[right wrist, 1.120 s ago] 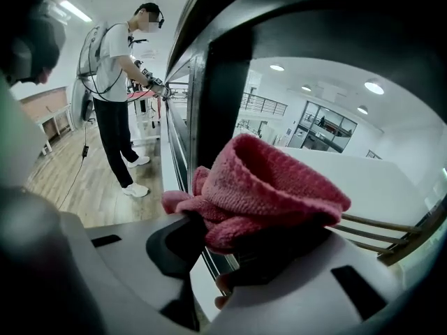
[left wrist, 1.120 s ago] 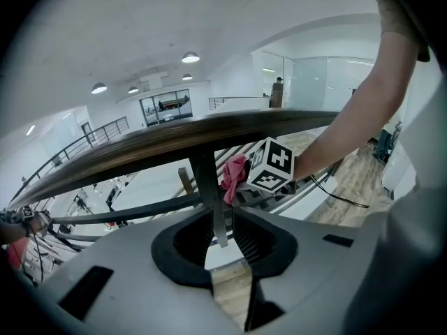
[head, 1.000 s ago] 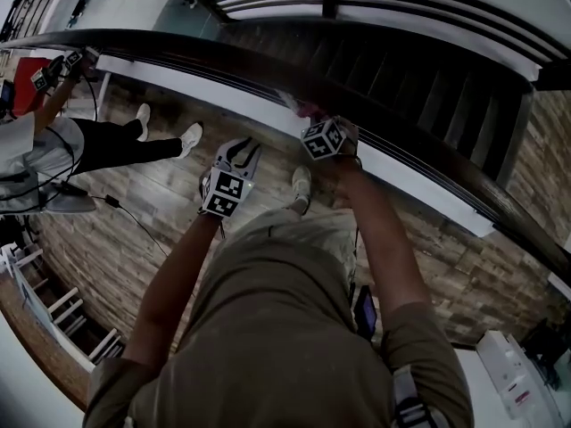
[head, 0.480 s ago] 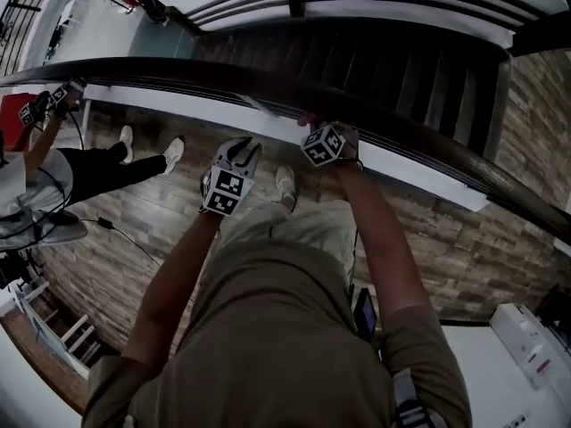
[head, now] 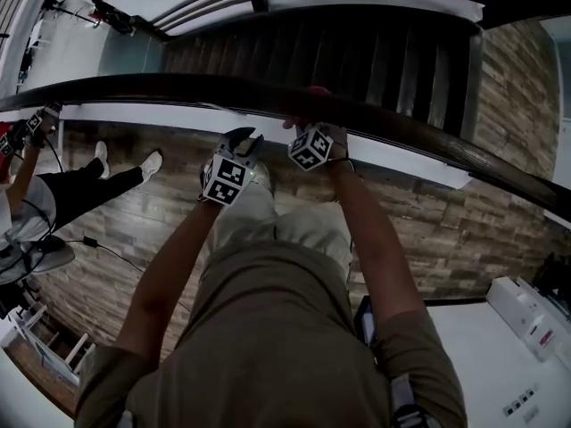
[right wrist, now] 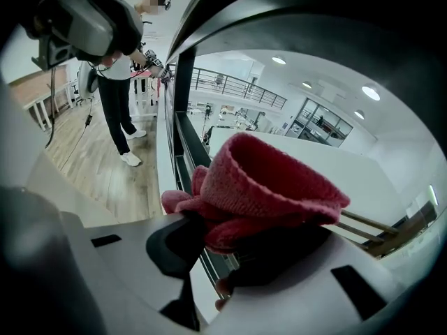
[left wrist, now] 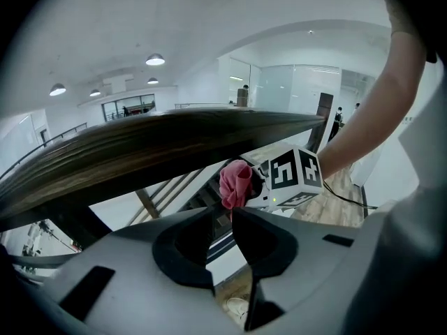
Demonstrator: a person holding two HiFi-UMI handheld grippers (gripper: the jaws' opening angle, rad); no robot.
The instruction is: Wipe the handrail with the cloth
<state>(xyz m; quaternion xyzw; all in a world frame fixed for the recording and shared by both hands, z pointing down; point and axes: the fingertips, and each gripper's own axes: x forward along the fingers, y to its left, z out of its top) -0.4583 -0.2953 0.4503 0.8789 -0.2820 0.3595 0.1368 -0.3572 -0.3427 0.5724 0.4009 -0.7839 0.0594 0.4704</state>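
Dark wooden handrail (head: 161,89) barring the front from edge to edge, white ledge (head: 178,114) just beneath, stairwell (head: 357,52) open beyond, left gripper (head: 243,137) just short of the handrail, wood floor (head: 134,230) free at left up to another person's legs (head: 80,185)

Right gripper (right wrist: 225,248) jaws clamped on bunched pink knit cloth (right wrist: 272,187). Dark handrail (right wrist: 293,19) arcs overhead. Person (right wrist: 115,82) stands on wood floor (right wrist: 105,180), upper left.

Knit cloth (right wrist: 265,180), glossy dk-wood handrail (head: 178,87)

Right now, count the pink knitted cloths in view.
1: the pink knitted cloth, clamped in the right gripper by the dark wooden handrail; others may be hidden.
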